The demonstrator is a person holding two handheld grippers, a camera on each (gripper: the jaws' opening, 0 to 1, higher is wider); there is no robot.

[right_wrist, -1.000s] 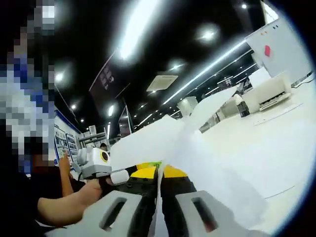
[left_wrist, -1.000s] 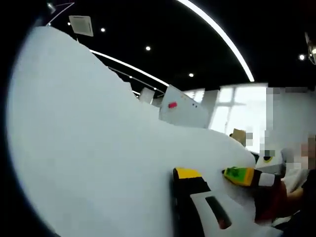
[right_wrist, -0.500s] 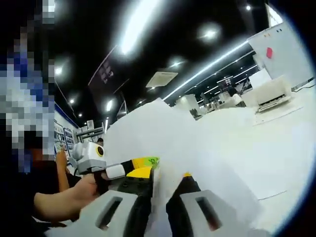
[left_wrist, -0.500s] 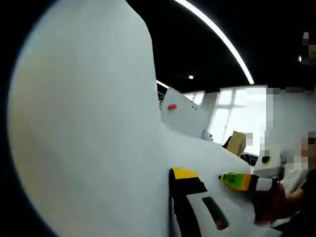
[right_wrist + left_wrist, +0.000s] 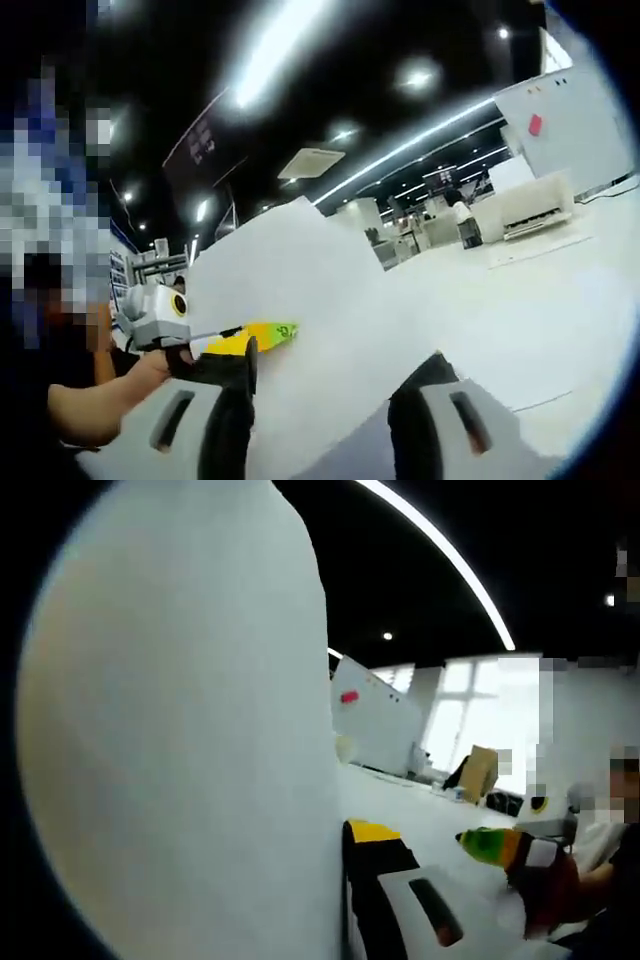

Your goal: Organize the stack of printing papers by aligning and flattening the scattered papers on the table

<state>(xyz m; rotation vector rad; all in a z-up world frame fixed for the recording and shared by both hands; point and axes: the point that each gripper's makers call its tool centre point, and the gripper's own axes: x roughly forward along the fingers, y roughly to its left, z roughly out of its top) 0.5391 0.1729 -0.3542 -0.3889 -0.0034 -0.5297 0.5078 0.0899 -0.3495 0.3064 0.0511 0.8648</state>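
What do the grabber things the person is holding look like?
The right gripper has two pale grey jaws, each with a dark slot, and black inner pads. The left gripper has black jaws tipped yellow and green, and a white band behind them. A dark red sleeve shows behind the other gripper.

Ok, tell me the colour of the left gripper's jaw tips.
Yellow, on black jaws; the left gripper shows it best in the left gripper view.

Papers (image 5: 300, 330): white, matt, smooth sheets. Desk (image 5: 560, 300): white, smooth, faint sheen. Right tongs (image 5: 330, 420): grey and black matt plastic.
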